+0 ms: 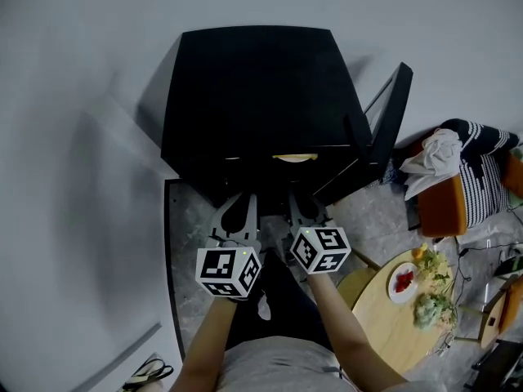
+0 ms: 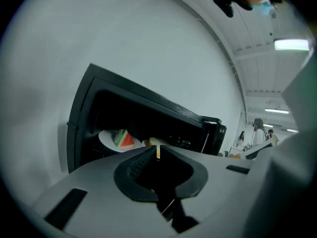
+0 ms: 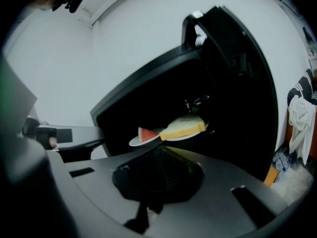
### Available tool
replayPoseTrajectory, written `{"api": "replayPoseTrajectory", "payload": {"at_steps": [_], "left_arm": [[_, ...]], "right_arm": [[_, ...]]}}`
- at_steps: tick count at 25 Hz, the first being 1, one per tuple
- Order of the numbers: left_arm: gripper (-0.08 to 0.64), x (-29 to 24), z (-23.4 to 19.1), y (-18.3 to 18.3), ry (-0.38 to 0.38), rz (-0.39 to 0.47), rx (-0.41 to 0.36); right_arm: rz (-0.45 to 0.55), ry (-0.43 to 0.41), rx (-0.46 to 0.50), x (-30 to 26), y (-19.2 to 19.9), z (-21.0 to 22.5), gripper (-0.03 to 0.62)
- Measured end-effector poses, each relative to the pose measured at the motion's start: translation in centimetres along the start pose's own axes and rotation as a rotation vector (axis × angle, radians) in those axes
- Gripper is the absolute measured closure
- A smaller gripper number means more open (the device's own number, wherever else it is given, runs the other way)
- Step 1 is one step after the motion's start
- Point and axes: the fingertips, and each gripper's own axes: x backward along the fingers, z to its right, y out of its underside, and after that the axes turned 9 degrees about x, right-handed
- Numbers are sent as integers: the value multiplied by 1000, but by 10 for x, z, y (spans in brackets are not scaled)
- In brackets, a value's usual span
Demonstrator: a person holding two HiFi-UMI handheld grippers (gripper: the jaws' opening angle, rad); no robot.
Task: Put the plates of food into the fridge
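Jaws of the left gripper (image 2: 156,152) are pinched to a bare slit with a pale sliver showing through, just before the watermelon plate (image 2: 108,140) inside the black fridge (image 2: 148,105). Right gripper (image 3: 161,146) is clamped on the rim of the bread plate (image 3: 197,134), at the fridge mouth beside that watermelon plate. Head view: both grippers at the open fridge, more food plates (image 1: 403,282) well apart on the round table (image 1: 380,317).
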Motion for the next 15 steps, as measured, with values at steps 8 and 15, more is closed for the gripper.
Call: {"api": "replayPoseTrajectory", "payload": {"at_steps": [8, 15], "left_arm": [[546, 34, 32, -9, 103, 47, -130], [546, 68, 59, -13, 180, 65, -238]], "right_arm": [[186, 36, 93, 67, -29, -55, 578], [262, 135, 25, 116, -31, -64, 578]]}}
